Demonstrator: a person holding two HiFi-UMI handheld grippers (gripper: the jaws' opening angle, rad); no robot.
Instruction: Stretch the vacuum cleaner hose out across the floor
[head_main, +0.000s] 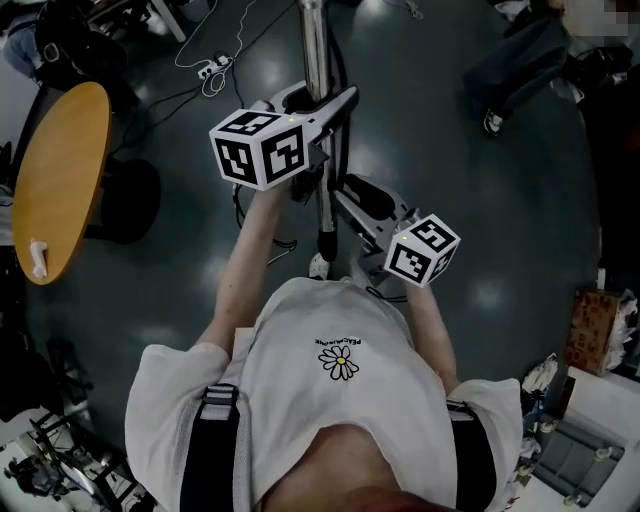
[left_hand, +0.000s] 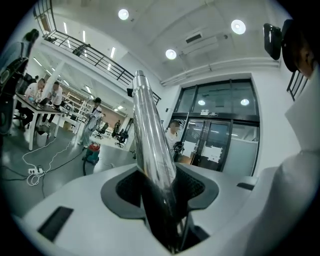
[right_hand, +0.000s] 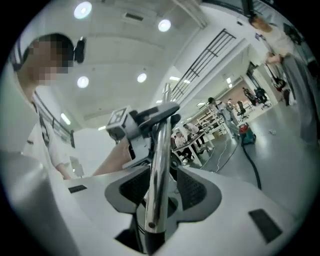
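1. Note the floor: dark and glossy, spread under everything in the head view.
2. Note the person in a white shirt, with both arms stretched forward and one gripper in each hand.
3. Find the round wooden table at the left edge of the head view, well apart from both grippers.
4. Find the chrome tube straight ahead of the person, standing steeply and rising toward the ceiling in both gripper views.
5. Find the red vacuum on the floor in the background, well apart from the tube.
6. Trace the black hose in the right gripper view, lying on the floor and running from the vacuum toward the lower edge. Cannot tell where it meets the tube.
7. Read the left gripper as clenched on the tube, with pads pressed against either side at the higher grip.
8. Read the right gripper as grasping the same tube lower down, near the left gripper.
9. Spot the white power strip and its cable on the floor beyond the grippers.
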